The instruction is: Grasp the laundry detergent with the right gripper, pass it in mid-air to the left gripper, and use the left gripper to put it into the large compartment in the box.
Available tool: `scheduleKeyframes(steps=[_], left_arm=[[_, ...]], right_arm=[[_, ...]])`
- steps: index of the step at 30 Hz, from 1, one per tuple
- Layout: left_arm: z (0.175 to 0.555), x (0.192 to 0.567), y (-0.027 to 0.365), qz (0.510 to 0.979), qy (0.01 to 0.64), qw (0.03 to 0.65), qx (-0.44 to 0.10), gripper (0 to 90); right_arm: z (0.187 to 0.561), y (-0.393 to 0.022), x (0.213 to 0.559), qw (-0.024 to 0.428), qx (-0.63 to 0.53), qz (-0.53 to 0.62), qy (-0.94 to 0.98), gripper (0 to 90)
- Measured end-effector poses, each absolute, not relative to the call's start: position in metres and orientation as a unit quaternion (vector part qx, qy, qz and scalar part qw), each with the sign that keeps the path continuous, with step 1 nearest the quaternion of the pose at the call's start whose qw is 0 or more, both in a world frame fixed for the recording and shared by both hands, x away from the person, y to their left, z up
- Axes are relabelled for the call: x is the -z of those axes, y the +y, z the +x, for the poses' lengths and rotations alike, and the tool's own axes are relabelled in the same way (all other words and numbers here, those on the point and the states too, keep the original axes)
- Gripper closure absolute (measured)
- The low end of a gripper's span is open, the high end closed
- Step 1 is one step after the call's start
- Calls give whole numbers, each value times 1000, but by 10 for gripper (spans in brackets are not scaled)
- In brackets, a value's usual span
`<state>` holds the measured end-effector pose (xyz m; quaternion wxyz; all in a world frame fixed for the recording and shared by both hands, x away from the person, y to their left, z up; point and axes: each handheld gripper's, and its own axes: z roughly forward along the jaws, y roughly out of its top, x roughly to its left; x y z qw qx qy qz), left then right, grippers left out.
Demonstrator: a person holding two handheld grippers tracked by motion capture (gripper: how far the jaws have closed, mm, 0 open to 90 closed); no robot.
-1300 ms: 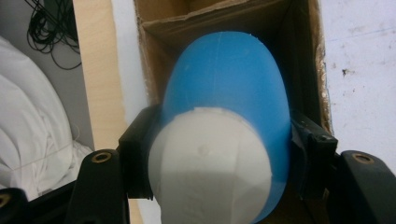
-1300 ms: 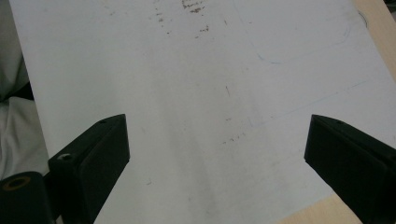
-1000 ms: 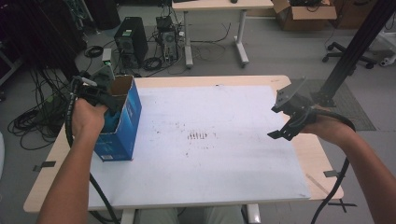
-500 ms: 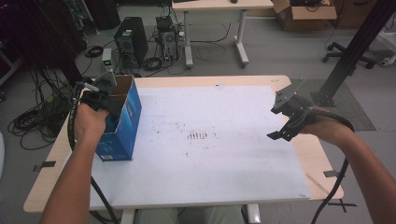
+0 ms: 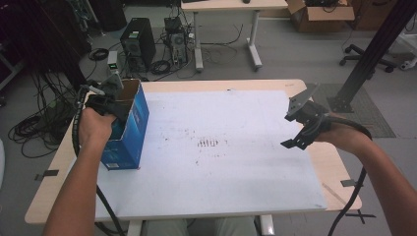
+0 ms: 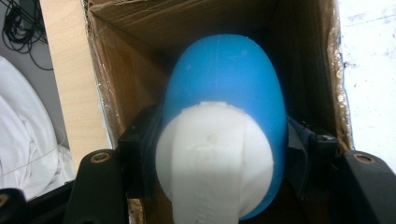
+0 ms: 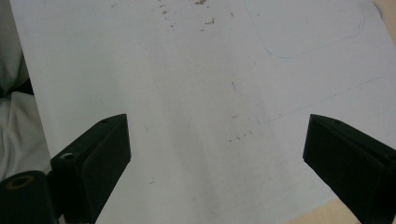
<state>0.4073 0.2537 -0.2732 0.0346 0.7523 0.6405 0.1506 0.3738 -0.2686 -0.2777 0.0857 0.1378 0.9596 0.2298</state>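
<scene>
- Between the jaws of our left gripper (image 6: 219,186) sits a smooth blue-and-white egg-shaped plastic object (image 6: 224,121); the pads press on both its flanks, so the jaws are clamped on it.
- Around that grip, in the left gripper view, we see the brown inner walls of an open-topped blue cardboard box (image 6: 135,60); the egg's blue end points down into the opening, and we cannot tell whether it touches the bottom.
- From the high view, our left gripper (image 5: 109,104) sits at the top of the same box (image 5: 132,129), which stands upright near the left edge of the white sheet covering the wooden table (image 5: 236,196).
- Over on the far side, our right gripper (image 5: 301,129) hovers above the sheet's right edge, well apart from the box; in the right gripper view its jaws stand wide apart with nothing between them.
- We judge the step in hand to be moving the egg through the box's mouth; whether it goes in or comes out, these pictures do not settle.
- If it goes in, the next move calls for lowering straight along the box's walls and then parting the jaws; if out, a straight lift clear of the rim, grip kept firm on the slick shell.
- A sideways pull could tip the tall, narrow box.
</scene>
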Motion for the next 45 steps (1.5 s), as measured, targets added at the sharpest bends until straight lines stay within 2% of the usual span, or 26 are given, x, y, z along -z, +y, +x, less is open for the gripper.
scheduleKeyframes(steps=[17, 31, 45], left_arm=[[402, 255, 259, 747, 645, 59, -152, 279], [389, 219, 263, 742, 641, 96, -173, 226], [377, 191, 242, 784, 587, 118, -166, 159]], right_arm=[[371, -267, 276, 86, -226, 134, 961, 71], [366, -266, 268, 93, -227, 133, 960, 72], [363, -267, 260, 99, -228, 136, 959, 66]])
